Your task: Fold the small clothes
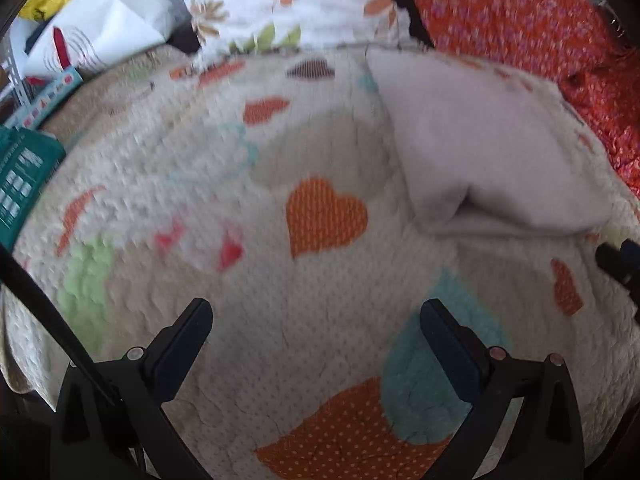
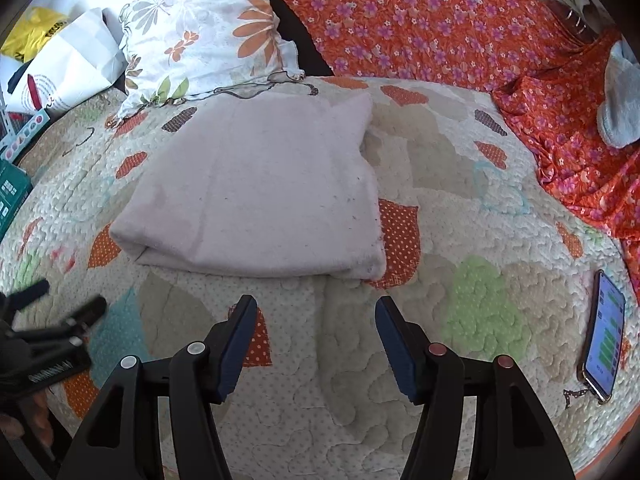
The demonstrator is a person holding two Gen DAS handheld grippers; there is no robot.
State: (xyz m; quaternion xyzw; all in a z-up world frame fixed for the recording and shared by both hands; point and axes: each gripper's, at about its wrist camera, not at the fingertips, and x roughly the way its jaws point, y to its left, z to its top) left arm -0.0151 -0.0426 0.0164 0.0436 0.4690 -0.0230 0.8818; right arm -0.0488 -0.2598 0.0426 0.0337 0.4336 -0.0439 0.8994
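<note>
A pale pink cloth (image 2: 256, 200) lies folded into a rectangle on the patchwork quilt (image 2: 480, 240); it also shows at the upper right of the left wrist view (image 1: 488, 152). My right gripper (image 2: 316, 308) is open and empty, hovering just short of the cloth's near edge. My left gripper (image 1: 316, 312) is open and empty over bare quilt (image 1: 160, 184), to the left of the cloth. It also appears at the left edge of the right wrist view (image 2: 64, 300). The right gripper's tip shows at the right edge of the left wrist view (image 1: 616, 260).
A floral pillow (image 2: 200, 36) and an orange flowered sheet (image 2: 440, 28) lie behind the cloth. A phone (image 2: 604, 340) lies on the quilt at the right. A grey cloth (image 2: 620, 104) sits at the far right. White bags (image 2: 68, 60) and a teal box (image 1: 20, 172) are at the left.
</note>
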